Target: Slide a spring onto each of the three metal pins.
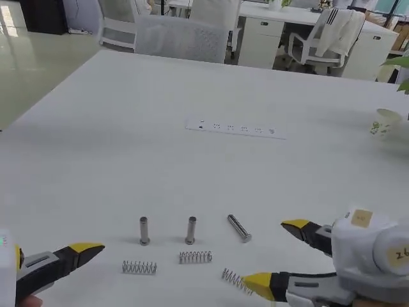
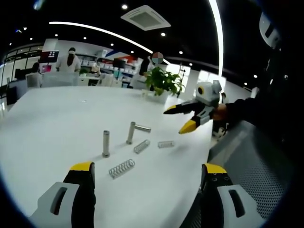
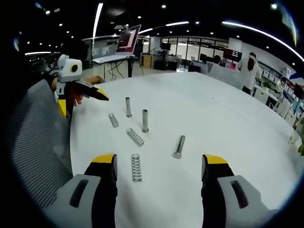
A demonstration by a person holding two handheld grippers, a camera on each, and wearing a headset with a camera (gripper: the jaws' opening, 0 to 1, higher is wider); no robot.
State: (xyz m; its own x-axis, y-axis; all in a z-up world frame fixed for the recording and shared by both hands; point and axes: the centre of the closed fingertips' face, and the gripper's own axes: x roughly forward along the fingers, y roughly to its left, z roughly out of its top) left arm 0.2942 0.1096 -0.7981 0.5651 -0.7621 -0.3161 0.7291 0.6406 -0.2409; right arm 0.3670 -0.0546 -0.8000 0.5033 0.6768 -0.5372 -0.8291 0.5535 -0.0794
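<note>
The right gripper [image 3: 159, 159] has its fingers open and empty. The nearest spring [image 3: 136, 167] lies just ahead of them, by the near edge of the bench [image 3: 228, 118], with its long axis in line with the fingers. The left gripper [image 2: 148, 167], also open, is farther off.

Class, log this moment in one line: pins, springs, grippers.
pins: two upright, one lying, all bare | springs: three loose on table | left gripper: open, empty | right gripper: open, empty

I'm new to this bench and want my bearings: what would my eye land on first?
Three metal pins sit in a row on the white table: two upright, the third pin lying on its side at the right. Three springs lie just in front, and the yellow-tipped left claw and right claw flank them, both open.
</note>
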